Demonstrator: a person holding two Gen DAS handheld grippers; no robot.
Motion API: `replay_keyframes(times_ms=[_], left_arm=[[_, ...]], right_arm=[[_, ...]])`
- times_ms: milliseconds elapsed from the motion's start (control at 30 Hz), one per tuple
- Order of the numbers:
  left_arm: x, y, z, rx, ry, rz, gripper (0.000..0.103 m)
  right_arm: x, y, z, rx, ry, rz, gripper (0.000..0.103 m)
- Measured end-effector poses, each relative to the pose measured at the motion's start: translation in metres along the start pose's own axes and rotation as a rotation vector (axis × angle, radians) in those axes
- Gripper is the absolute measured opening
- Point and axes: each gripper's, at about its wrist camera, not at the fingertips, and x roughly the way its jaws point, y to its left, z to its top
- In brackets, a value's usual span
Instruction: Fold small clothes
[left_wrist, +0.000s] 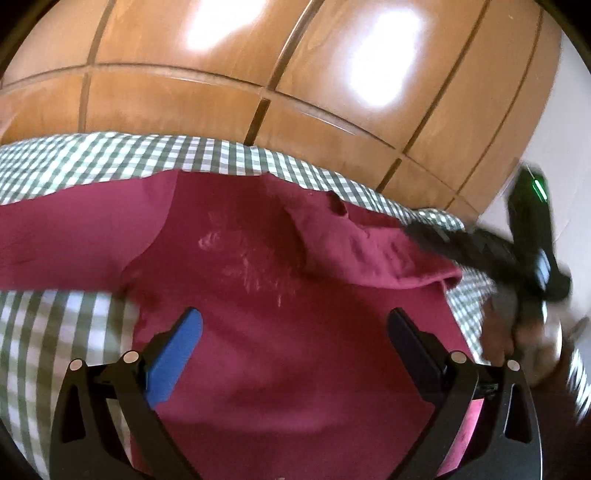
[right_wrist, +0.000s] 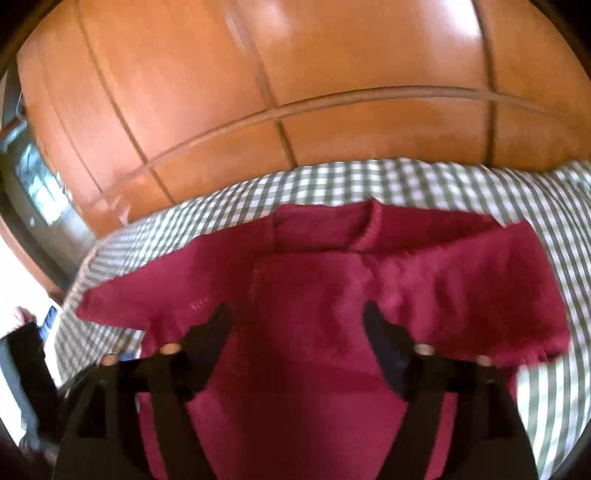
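A dark red small shirt (left_wrist: 266, 280) lies on a green-and-white checked cloth (left_wrist: 110, 158). In the left wrist view one sleeve (left_wrist: 362, 243) is folded in over the body. My left gripper (left_wrist: 295, 321) is open above the shirt's body, holding nothing. The right gripper (left_wrist: 517, 254) shows blurred at the right edge of that view, by the folded sleeve. In the right wrist view the shirt (right_wrist: 332, 280) lies with its collar (right_wrist: 325, 229) away from me, and my right gripper (right_wrist: 297, 314) is open above the body, empty.
A brown wooden panelled wardrobe front (left_wrist: 258, 66) stands right behind the checked cloth (right_wrist: 406, 177). A white wall (left_wrist: 569, 110) is at the far right. A dark doorway or shelf (right_wrist: 33, 192) is at the left of the right wrist view.
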Motion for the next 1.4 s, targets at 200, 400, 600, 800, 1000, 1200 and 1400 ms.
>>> replay_keyframes(times_ms=[200,400,600,800,1000,1200,1400], left_arm=[[0.05,0.008,0.035,-0.164,0.16,-0.026,0.099],[0.113,-0.007,0.058,-0.217,0.234,-0.039,0.083],[0.147,-0.026,0.069,-0.215,0.266,-0.096,0.017],[0.09,-0.023,0.097,-0.178,0.068,-0.134,0.014],[0.063,0.003,0.099,-0.159,0.047,-0.068,0.014],[0.071,0.031,0.083,-0.198,0.087,-0.022,0.014],[0.085,0.055,0.063,-0.176,0.126,0.09,0.014]], right_arm=[[-0.031,-0.045,-0.053,0.094,0.03,-0.07,0.086],[-0.045,-0.082,-0.077,0.205,0.022,-0.079,0.089],[-0.056,-0.103,-0.076,0.275,-0.011,-0.072,0.091],[-0.076,-0.115,-0.07,0.331,-0.067,-0.06,0.091],[-0.087,-0.102,-0.034,0.308,-0.155,-0.016,0.091],[-0.033,-0.081,0.007,0.208,-0.081,-0.073,0.085],[0.039,-0.082,-0.01,0.126,0.071,-0.273,0.078]])
